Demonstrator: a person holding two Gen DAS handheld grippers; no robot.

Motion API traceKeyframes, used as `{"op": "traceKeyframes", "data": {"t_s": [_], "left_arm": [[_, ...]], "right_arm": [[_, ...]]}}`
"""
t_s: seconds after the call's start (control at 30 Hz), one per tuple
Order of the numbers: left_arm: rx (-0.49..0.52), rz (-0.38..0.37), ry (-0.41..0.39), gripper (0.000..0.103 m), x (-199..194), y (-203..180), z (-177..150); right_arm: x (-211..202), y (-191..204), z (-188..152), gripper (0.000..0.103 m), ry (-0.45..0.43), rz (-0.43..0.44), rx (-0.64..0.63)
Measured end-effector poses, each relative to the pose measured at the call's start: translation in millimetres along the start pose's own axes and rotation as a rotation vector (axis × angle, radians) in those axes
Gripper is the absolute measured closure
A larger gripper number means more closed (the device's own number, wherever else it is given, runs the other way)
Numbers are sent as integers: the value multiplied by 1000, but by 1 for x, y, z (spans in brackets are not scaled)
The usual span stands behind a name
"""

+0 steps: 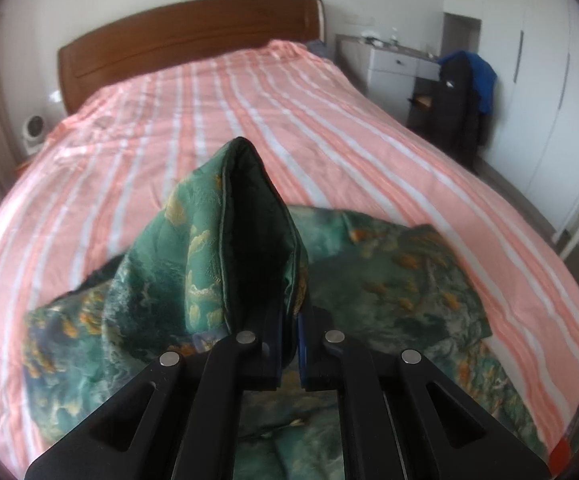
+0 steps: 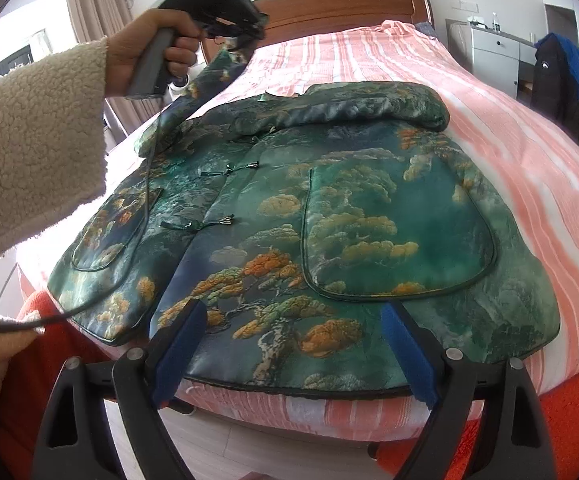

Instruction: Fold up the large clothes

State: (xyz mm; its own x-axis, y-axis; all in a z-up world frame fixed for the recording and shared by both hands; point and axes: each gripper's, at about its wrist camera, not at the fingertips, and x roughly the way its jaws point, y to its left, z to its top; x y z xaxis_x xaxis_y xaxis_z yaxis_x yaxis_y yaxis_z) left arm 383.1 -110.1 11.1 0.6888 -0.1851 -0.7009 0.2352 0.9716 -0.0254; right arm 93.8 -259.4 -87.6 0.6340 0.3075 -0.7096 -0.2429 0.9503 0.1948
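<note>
A large green jacket (image 2: 329, 220) with orange and gold tree patterns lies front up on the pink striped bed (image 2: 509, 128), one sleeve folded across its top. My left gripper (image 1: 289, 344) is shut on the cuff of the other sleeve (image 1: 245, 232) and holds it up above the bed. In the right wrist view the left gripper (image 2: 245, 46) lifts that sleeve (image 2: 205, 84) at the jacket's far left. My right gripper (image 2: 293, 344) is open and empty, above the jacket's lower hem.
A wooden headboard (image 1: 185, 36) stands at the far end of the bed. A white cabinet (image 1: 393, 68) and a chair with dark and blue clothes (image 1: 465, 96) stand to the right. A small white fan (image 1: 33, 128) sits at the left. Orange fabric (image 2: 561, 412) lies below the bed edge.
</note>
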Motion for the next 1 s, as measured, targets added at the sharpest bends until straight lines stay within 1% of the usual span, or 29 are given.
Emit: {"op": "traceKeyframes", "data": {"t_s": [0.03, 0.07, 0.1, 0.13, 0.17, 0.2, 0.23, 0.27, 0.33, 0.4, 0.47, 0.53, 0.57, 0.63, 0.7, 0.73, 0.8, 0.83, 0.87, 0.93, 0.97, 1.0], "left_arm": [[0, -21, 31, 96, 12, -4, -4], [-4, -37, 67, 90, 22, -7, -12], [-12, -52, 118, 84, 37, -11, -19], [-17, -69, 150, 63, 46, -12, -24], [-19, -78, 168, 38, 50, -14, -29], [-14, -75, 163, 29, 51, -17, -34], [-1, -69, 139, 19, 44, -17, -38], [12, -74, 121, 16, 37, -17, -42], [39, -96, 112, 15, 20, -14, -50], [54, -107, 104, 15, -1, 0, -56], [61, -93, 87, 11, -23, 18, -62], [53, -49, 76, 6, -41, 44, -67], [47, -22, 79, 6, -45, 56, -69], [31, 77, 96, 6, -47, 82, -72], [-5, 158, 127, 6, -38, 102, -76], [-35, 183, 152, 6, -31, 112, -78], [-79, 205, 172, 6, -14, 123, -80], [-90, 215, 169, 6, -4, 122, -79], [-93, 215, 162, 6, 2, 120, -79], [-83, 186, 152, 6, 22, 107, -79], [-72, 167, 164, 5, 34, 100, -81], [-52, 143, 206, 5, 53, 94, -86]], "right_arm": [[1, -2, -1, 15, 2, 0, 5], [2, -2, -1, 15, 6, 0, 9], [2, -2, -2, 15, 8, 0, 9], [3, -1, -2, 15, 12, 0, 8], [3, 0, -2, 15, 14, -1, 6], [3, 0, -2, 15, 15, -3, 4], [3, 0, -2, 15, 15, -4, 4], [2, 0, -1, 15, 14, -3, 7], [1, -2, 0, 15, 7, 0, 16], [0, -4, 1, 15, -2, 0, 28], [0, -5, 3, 15, -8, 0, 37], [2, -6, 3, 15, -6, 3, 46], [3, -6, 4, 15, -3, 4, 49], [5, -5, 3, 15, 6, 10, 52], [3, -3, 4, 15, 2, 17, 50], [1, -2, 4, 15, -9, 18, 47], [-4, -1, 6, 15, -31, 15, 38], [-6, 0, 6, 15, -37, 11, 35], [-6, 1, 7, 15, -37, 8, 34], [-6, 1, 7, 15, -33, 2, 34], [-5, 2, 5, 15, -27, -1, 34], [-5, 2, 5, 15, -24, -1, 35]]}}
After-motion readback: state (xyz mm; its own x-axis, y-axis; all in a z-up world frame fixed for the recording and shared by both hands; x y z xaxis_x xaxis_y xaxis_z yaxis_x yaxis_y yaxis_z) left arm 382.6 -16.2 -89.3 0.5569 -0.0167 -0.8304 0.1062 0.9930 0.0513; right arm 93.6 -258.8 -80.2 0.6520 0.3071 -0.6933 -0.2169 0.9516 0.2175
